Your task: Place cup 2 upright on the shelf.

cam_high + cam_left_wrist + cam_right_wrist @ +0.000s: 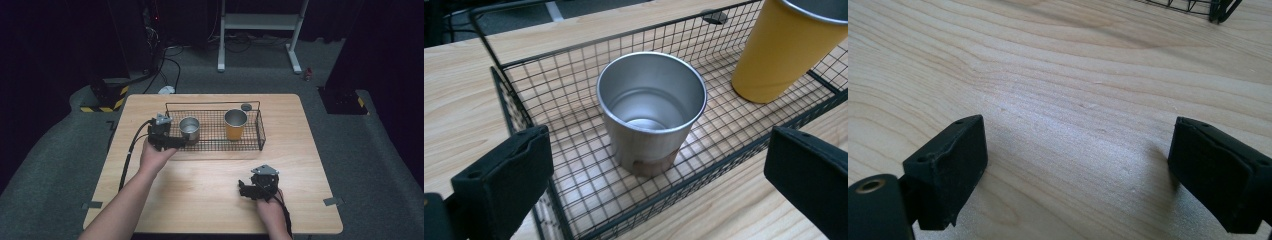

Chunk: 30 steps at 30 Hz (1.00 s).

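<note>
Right gripper rests on wooden table, jaws spread, idle. Left gripper, jaws wide apart, empty, hovers at near wall of wire basket. Steel cup stands upright inside, left end. Risk: jaw snags mesh or tips cup into yellow cup beyond.

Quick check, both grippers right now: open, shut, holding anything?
Left gripper: open, empty, at the wire basket facing the silver cup.
Right gripper: open, empty, over the table.

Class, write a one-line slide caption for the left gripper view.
Open left tongs face a silver metal cup inside a black wire basket.
</note>
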Motion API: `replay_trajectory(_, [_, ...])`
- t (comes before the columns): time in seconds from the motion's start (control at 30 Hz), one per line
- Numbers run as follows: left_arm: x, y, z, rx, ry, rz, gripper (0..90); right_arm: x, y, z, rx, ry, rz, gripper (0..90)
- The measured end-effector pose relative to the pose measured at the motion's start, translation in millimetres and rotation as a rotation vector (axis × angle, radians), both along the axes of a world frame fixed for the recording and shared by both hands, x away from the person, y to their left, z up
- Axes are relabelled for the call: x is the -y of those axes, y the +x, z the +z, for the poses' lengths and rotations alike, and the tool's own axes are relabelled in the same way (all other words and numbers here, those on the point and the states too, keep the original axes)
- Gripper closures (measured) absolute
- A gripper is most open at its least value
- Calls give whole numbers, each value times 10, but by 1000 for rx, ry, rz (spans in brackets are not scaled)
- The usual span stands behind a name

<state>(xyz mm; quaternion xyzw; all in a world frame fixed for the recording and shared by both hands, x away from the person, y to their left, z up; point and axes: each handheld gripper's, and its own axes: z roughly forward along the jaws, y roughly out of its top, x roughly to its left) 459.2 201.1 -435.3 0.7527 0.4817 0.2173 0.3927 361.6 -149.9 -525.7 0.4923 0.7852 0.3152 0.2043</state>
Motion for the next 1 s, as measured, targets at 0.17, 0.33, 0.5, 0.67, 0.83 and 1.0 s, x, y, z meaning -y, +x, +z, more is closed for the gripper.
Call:
replay_trajectory(0.17, [-91, -91, -12, 5, -5, 1, 2, 0, 0, 0, 0, 0, 0, 87])
replay_trajectory(0.33, [-168, -187, -30, 11, 1, -5, 5, 0, 0, 0, 0, 0, 0, 87])
replay_trajectory(0.5, [-250, -265, -52, 9, -3, -7, 8, 0, 0, 0, 0, 0, 0, 88])
replay_trajectory(0.67, [-321, -331, -97, 4, -4, -3, 10, 0, 0, 0, 0, 0, 0, 87])
replay_trajectory(0.83, [-401, -438, -216, -15, -7, -12, 13, 1, 1, 0, 1, -1, 1, 87])
replay_trajectory(1.0, [-474, -586, -427, -54, 6, -32, 14, 0, 0, 0, 0, 0, 0, 88])
